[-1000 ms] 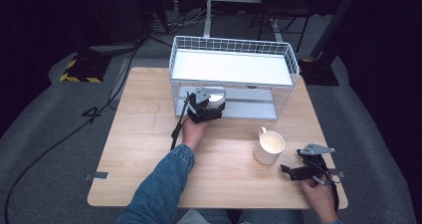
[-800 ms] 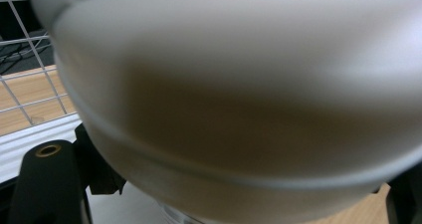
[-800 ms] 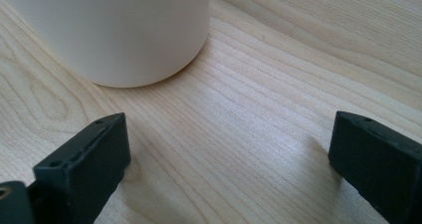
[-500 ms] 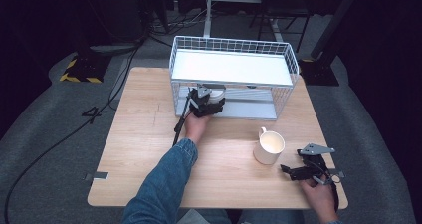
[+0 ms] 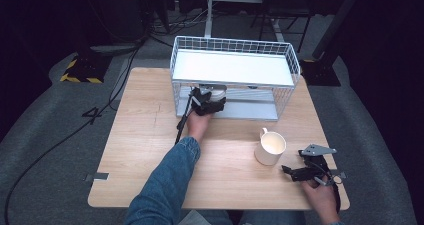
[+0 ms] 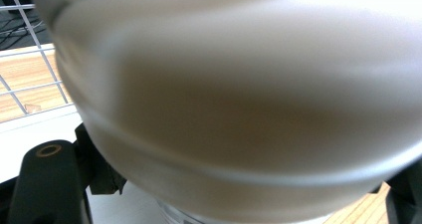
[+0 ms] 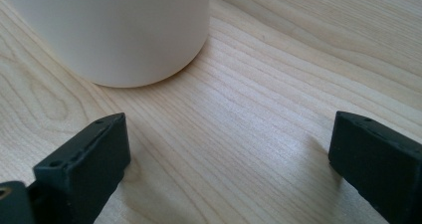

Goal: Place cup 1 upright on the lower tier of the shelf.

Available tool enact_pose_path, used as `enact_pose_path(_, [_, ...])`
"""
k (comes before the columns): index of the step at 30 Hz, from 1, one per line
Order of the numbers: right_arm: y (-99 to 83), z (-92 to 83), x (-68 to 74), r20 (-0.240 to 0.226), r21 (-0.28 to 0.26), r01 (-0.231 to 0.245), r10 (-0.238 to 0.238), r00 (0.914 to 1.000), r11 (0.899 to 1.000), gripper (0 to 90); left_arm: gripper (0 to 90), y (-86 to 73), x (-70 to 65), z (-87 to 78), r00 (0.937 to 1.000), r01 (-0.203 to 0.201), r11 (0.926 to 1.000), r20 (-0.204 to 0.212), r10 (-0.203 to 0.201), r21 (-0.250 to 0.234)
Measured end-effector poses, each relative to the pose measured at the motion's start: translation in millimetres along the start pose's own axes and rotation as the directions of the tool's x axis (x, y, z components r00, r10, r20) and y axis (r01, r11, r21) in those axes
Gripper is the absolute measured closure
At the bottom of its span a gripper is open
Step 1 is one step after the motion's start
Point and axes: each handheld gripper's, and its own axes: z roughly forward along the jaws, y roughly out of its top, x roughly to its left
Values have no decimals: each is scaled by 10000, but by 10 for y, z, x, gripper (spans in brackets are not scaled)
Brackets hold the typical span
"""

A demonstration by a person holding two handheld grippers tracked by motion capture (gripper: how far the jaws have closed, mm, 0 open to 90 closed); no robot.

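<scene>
Our left gripper (image 5: pixel 206 101) reaches under the upper shelf of a white wire rack (image 5: pixel 232 67) at the far side of the tabletop (image 5: pixel 140 130) in the high view, with a pale rounded object at its tip on the rack's lower shelf. Our right gripper (image 5: pixel 295 173) rests near the tabletop's front right corner, pointing toward a cream mug (image 5: pixel 270 146) that stands just beside it, apart from it.

In the left gripper view, a pale rounded object (image 6: pixel 239 99) sits blurred and very close between the two black jaws, whose ends are hidden; we cannot tell whether they press on it. White wire bars (image 6: pixel 30 55) and wood show at the left edge.

In the right gripper view, our jaws stand wide apart with bare wood between them, holding nothing. The mug's base (image 7: pixel 114 30) stands on the tabletop ahead, nearer the left jaw, not touching it.
</scene>
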Motion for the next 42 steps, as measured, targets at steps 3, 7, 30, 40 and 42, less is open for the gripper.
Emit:
enact_pose_path(3, [0, 0, 1, 5, -4, -11, 11, 10000, 10000, 28, 186, 20, 4, 2, 9999, -83, 9998, -77, 84, 177])
enact_pose_path(7, [0, 0, 1, 5, -4, -10, 10, 10000, 10000, 28, 186, 37, -17, 14, 9992, -347, 9990, -200, 353, 289])
enact_pose_path(30, [0, 0, 1, 5, -5, -9, 9, 10000, 10000, 28, 122, 44, -36, 30, 9988, -414, 9980, -231, 426, 472])
enact_pose_path(40, [0, 0, 1, 5, -5, -8, 8, 10000, 10000, 28, 0, 72, -50, -68, 9996, -252, 9992, -106, 255, 296])
enact_pose_path(42, [0, 0, 1, 7, -3, -10, 10, 10000, 10000, 28, 0, 67, -50, -120, 9996, -276, 9994, -104, 278, 227])
